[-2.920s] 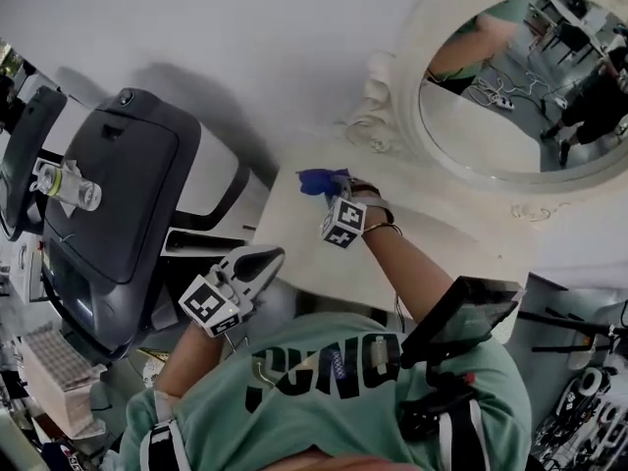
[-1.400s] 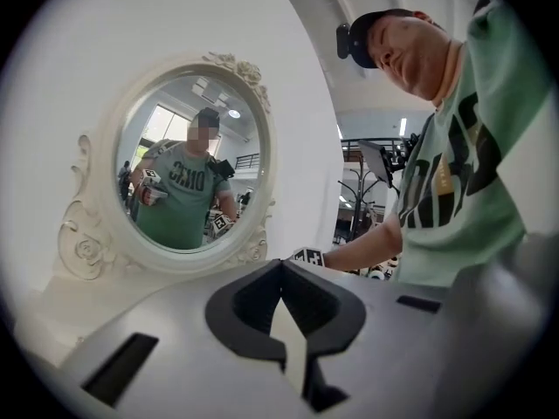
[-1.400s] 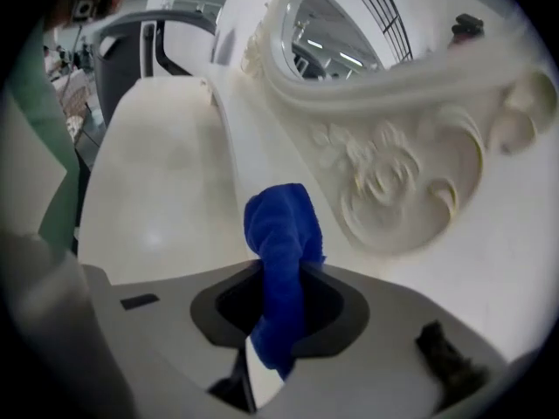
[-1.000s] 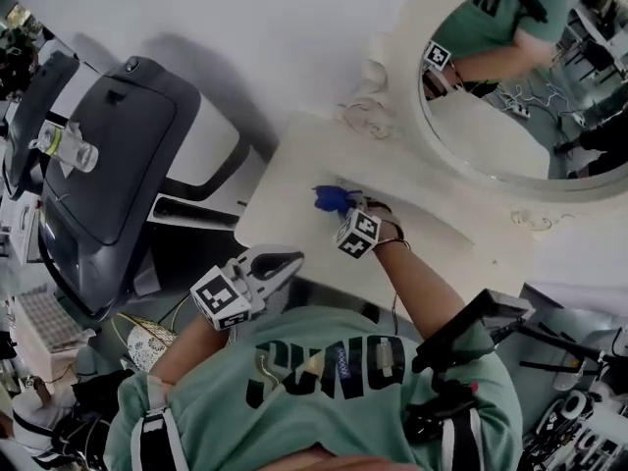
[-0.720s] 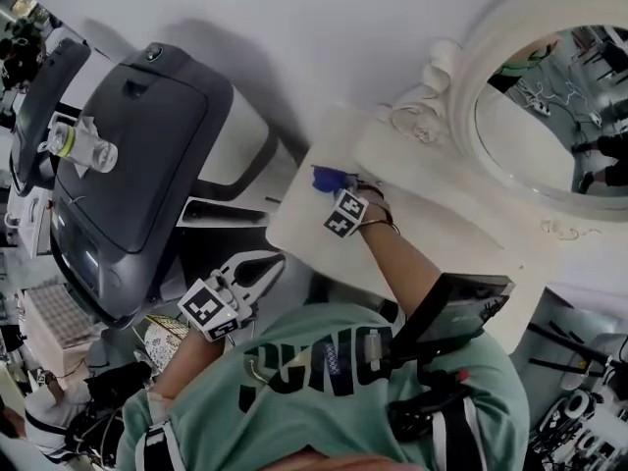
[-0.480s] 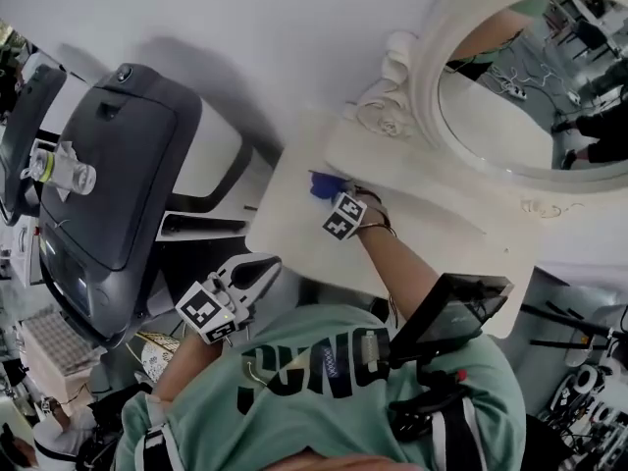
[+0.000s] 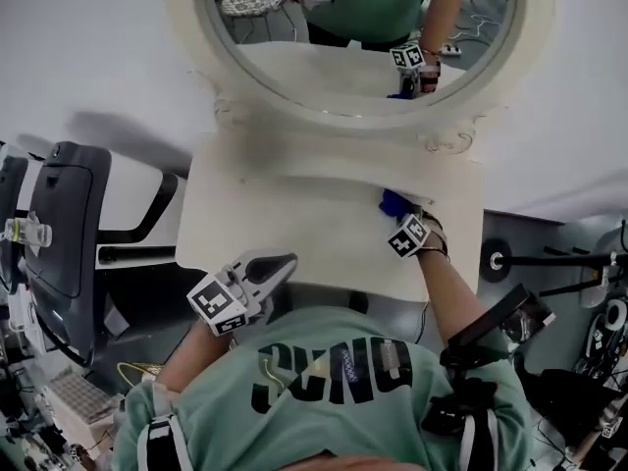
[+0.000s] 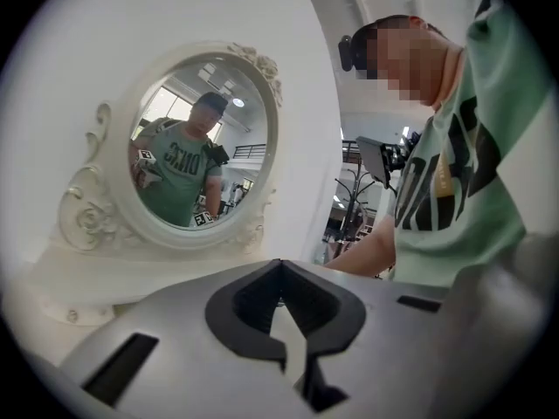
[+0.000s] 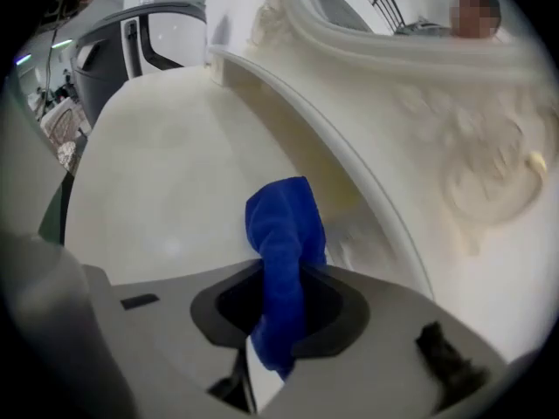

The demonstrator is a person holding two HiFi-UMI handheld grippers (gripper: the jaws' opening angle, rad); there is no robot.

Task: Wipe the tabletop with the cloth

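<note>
A cream tabletop lies under a round mirror. My right gripper is at the table's right end, close to the raised ledge below the mirror. It is shut on a blue cloth. In the right gripper view the cloth sticks out between the jaws of that gripper and hangs down onto the tabletop beside the ledge. My left gripper hovers at the table's front edge, shut and holding nothing.
A dark treadmill stands left of the table. A black stand is just off the right end. The carved mirror frame rises behind the ledge. The person in a green shirt fills the near side.
My right gripper has carried the cloth from the tabletop's left part to its right end by the ledge. The head view has swung. My left gripper stays at the front edge.
</note>
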